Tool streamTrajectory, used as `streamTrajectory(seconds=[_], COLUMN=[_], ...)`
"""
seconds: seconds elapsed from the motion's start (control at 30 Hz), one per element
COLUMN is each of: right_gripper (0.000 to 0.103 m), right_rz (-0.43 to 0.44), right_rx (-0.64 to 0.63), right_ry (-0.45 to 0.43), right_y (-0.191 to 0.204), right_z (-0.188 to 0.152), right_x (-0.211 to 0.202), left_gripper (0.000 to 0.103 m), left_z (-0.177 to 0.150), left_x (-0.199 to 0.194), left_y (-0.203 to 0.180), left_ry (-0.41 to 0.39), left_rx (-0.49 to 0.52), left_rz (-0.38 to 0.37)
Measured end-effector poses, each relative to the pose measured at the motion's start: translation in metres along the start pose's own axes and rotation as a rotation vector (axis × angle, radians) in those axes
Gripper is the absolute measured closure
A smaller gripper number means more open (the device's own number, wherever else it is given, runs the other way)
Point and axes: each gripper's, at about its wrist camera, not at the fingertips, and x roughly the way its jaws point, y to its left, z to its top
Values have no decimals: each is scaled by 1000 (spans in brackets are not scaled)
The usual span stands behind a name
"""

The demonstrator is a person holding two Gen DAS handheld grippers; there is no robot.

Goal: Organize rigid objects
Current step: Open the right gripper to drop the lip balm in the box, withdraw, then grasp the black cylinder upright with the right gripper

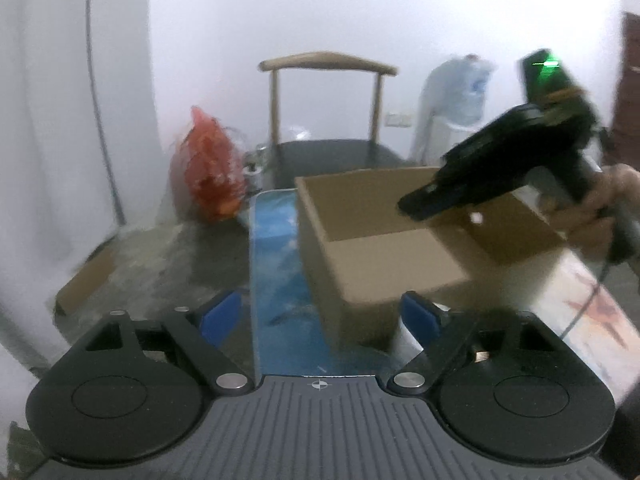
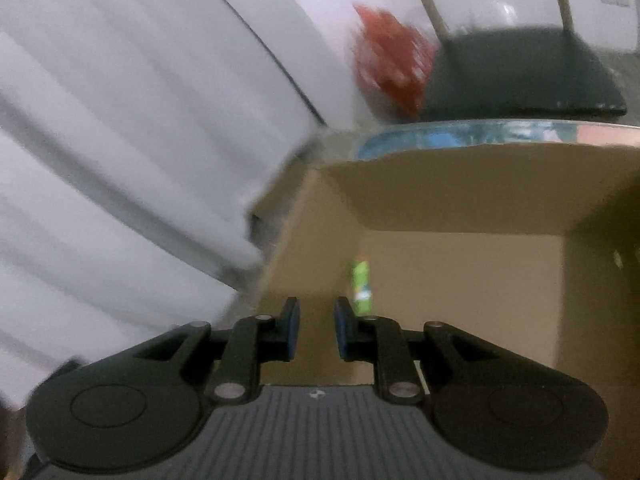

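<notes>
Left gripper (image 1: 322, 312): jaws spread wide, empty, free to fetch.
Right gripper (image 2: 316, 328): jaws nearly together, empty, above cardboard box (image 1: 360, 240).
Green item (image 2: 361, 286): upright inside box, probably stowed.
Beyond: chair (image 1: 328, 120).

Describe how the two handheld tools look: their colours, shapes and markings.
Each tool, left and right, has a grey ribbed body with a small crosshair mark, two round black discs, black linkage arms with silver pins, and blue finger pads. Seen from the left wrist, the right one carries a dark module with a green light.
</notes>
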Motion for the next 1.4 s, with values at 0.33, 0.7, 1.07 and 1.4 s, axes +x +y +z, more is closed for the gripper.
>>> streamTrajectory(seconds=[0.33,0.7,1.07,1.4], right_gripper=[82,81,81,81], right_rz=[46,61,120,124], right_rx=[8,114,104,148], right_ry=[-172,-127,-87,-74], right_y=[-26,-62,-59,-66], right_z=[-148,-229,-228,-231], right_x=[-119,-64,-13,-5], left_gripper=[10,24,43,69], left_z=[-38,-96,-107,-109], left_x=[-20,30,58,66], left_y=[-60,-130,-135,-129], left_ry=[14,173,240,273], left_rx=[58,201,171,127], left_rz=[-192,-138,-40,-49])
